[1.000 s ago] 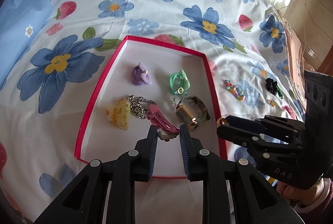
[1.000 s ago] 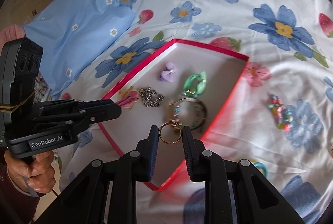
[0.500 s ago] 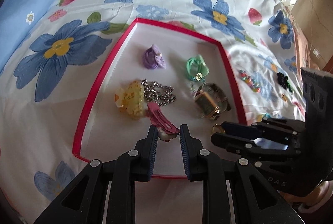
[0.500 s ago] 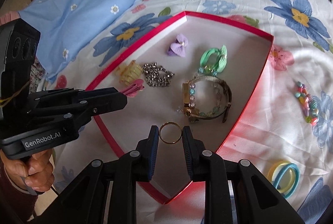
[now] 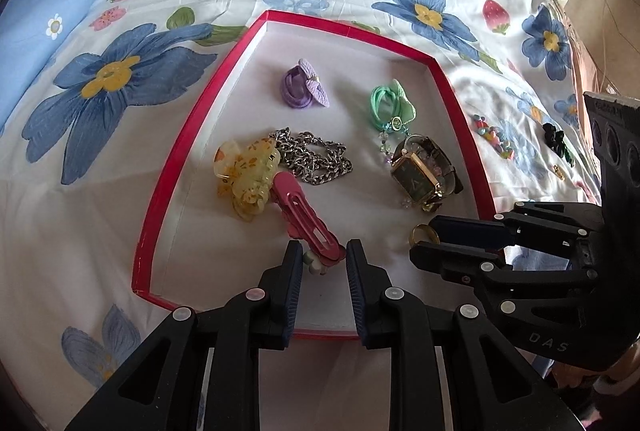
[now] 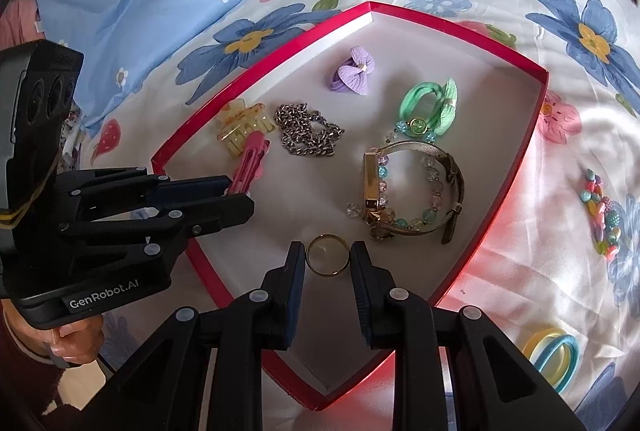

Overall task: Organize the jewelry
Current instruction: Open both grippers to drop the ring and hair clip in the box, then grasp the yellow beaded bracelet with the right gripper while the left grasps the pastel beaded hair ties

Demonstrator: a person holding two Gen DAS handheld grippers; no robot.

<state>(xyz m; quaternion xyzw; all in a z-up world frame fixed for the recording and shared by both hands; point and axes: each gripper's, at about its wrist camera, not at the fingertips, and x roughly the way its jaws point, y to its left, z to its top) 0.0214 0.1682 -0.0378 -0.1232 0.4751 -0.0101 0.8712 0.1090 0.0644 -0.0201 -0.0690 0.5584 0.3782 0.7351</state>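
Note:
A red-rimmed white tray (image 5: 192, 135) lies on a flowered bedsheet. My left gripper (image 5: 322, 257) is shut on the near end of a pink hair clip (image 5: 300, 207), whose far end rests against a yellow claw clip (image 5: 246, 175). Low over the tray's near corner (image 6: 224, 295), my right gripper (image 6: 326, 251) is shut on a gold ring (image 6: 328, 273). The tray also holds a silver chain (image 6: 308, 135), a purple bow tie (image 6: 354, 75), a green hair tie (image 6: 430, 107) and a gold watch with a bead bracelet (image 6: 412, 191).
On the sheet right of the tray lie a colourful bead bracelet (image 6: 600, 219) and yellow and blue hair ties (image 6: 552, 355). A small black piece (image 5: 556, 141) lies farther right. A blue pillow (image 6: 152, 3) is at the back left. A hand (image 6: 76, 343) holds the left gripper.
Both grippers have sunk toward the tray with the pink clip and the gold ring still held. The ring has come in over the tray's near corner.

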